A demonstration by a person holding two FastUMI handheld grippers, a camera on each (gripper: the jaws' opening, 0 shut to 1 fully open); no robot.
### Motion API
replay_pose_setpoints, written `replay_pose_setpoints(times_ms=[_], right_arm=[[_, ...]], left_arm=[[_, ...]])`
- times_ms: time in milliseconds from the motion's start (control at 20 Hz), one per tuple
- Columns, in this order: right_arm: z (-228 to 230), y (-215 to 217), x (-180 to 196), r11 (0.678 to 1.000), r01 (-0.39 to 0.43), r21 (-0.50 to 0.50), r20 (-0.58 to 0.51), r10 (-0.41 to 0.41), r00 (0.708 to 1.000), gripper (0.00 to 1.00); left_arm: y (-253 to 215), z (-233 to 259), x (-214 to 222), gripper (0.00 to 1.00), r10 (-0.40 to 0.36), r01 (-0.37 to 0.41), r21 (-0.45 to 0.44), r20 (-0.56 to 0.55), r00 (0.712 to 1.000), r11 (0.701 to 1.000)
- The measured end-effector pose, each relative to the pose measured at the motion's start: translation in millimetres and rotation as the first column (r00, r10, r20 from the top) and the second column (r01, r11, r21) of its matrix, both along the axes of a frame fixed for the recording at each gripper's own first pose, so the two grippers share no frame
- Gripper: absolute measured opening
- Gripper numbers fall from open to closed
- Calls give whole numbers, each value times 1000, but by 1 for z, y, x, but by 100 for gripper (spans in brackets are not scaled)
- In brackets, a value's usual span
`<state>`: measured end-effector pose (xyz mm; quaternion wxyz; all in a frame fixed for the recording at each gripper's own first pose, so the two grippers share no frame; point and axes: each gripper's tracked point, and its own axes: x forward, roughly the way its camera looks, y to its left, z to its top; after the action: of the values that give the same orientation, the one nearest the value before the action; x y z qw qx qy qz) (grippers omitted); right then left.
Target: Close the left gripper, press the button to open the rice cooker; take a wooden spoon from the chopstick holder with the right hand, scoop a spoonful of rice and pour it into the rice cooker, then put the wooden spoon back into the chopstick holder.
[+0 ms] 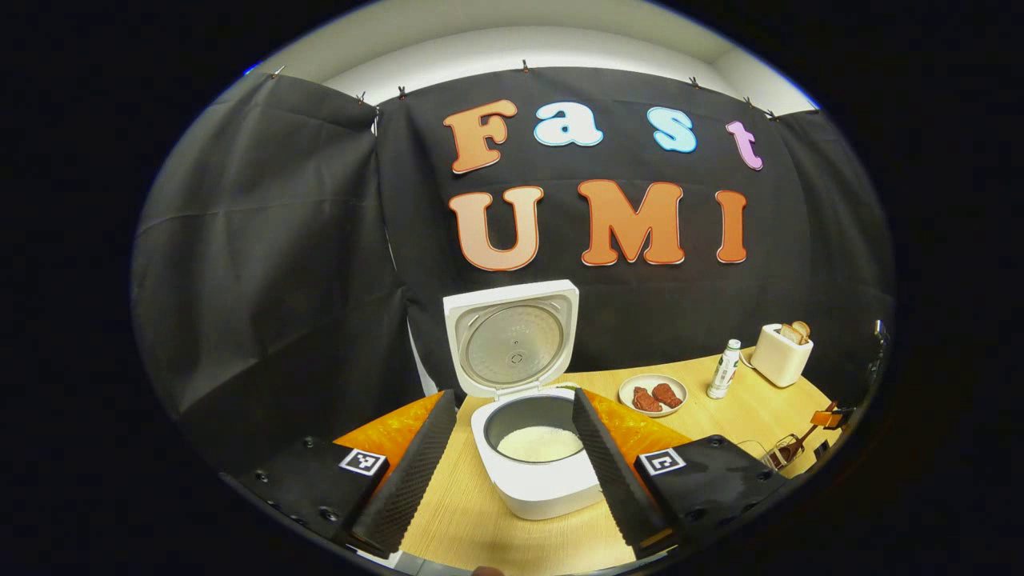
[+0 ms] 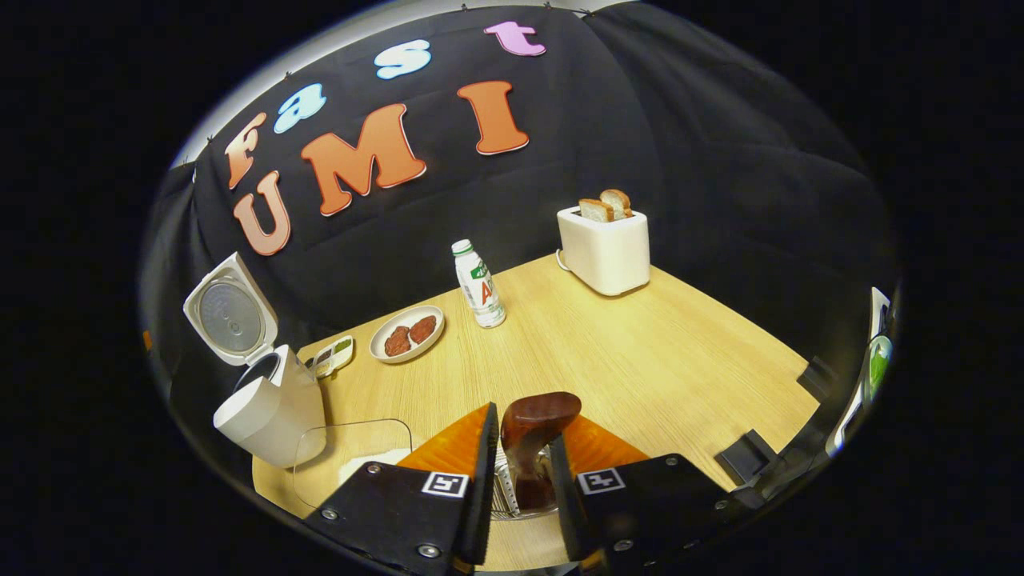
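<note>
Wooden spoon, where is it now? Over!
Left gripper open before open rice cooker. Right gripper shut on wooden spoon, over wire holder. Nothing blocking.

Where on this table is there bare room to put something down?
Widest bare patch: in front of the toaster, right of the bottle. Crowded: the left side, with rice cooker, plate and clear container.
</note>
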<state>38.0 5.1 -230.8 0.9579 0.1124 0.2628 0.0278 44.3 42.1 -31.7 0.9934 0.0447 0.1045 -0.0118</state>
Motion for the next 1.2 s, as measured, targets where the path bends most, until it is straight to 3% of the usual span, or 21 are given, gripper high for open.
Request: replay_pose_setpoints(times_ms=[250, 350, 600, 750, 950, 1200], right_arm=[[17, -22, 1, 998, 27, -55, 14, -27, 1000, 90], [26, -32, 3, 996, 44, -79, 28, -42, 999, 95], [55, -44, 8, 994, 59, -93, 62, -53, 997, 95], [67, -49, 12, 993, 63, -104, 80, -55, 995, 95], [78, -48, 12, 989, 67, -135, 96, -54, 994, 95], [95, -52, 10, 985, 94, -145, 132, -75, 988, 95]], left_arm=[[-1, 19, 12, 99, 8, -7, -16, 40, 999, 1000], [0, 28, 23, 99, 20, -19, -16, 59, 998, 1000], [-10, 52, 60, 99, 32, -31, -19, 59, 998, 999], [-28, 73, 90, 99, -11, 18, -75, 82, 997, 997], [-23, 91, 143, 99, 22, -13, -127, 65, 998, 992], [-17, 93, 214, 99, 35, -33, -71, 31, 999, 997]])
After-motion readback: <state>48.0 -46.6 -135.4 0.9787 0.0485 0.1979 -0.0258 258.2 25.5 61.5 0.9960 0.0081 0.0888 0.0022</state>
